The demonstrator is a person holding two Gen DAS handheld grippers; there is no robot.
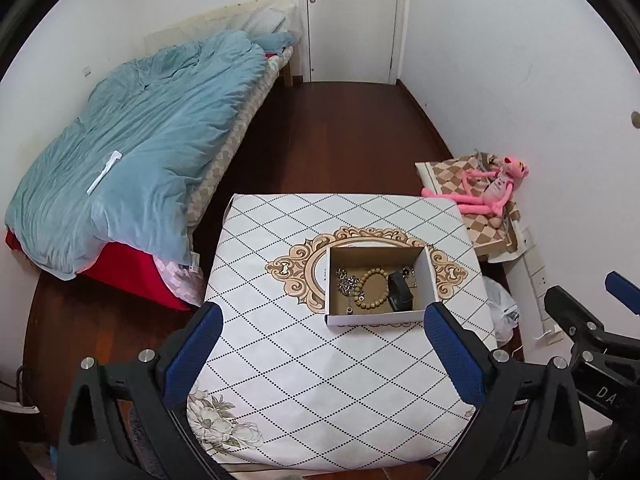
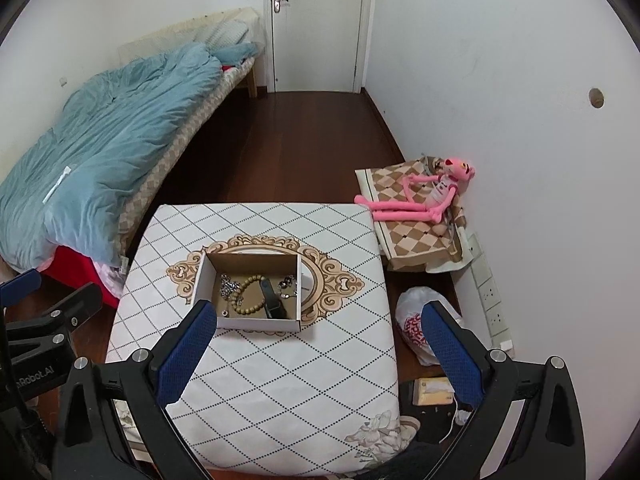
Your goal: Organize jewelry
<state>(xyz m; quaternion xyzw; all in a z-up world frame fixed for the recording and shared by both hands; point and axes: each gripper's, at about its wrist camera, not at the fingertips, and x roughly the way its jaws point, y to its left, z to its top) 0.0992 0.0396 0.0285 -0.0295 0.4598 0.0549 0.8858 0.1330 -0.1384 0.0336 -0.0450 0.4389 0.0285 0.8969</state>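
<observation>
One box [image 1: 378, 317], one bead bracelet [image 1: 374, 288], two silver chains [image 1: 347, 280], one black band [image 1: 400, 294], one pink plush [image 1: 494, 190]

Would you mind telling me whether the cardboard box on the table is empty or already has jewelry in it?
Not empty: the open cardboard box holds a beaded bracelet, a silver chain and a black item.

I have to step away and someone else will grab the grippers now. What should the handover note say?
Left gripper: open, empty, hovering above the table's near side.
Right gripper: open, empty, likewise.
Cardboard box sits at the table's centre, holding the silver chain, wooden bead bracelet, black band and a silver piece by its right wall.
Done: all visible jewelry is in the box.
Left: any sorting within it; nothing is gripped.
</observation>
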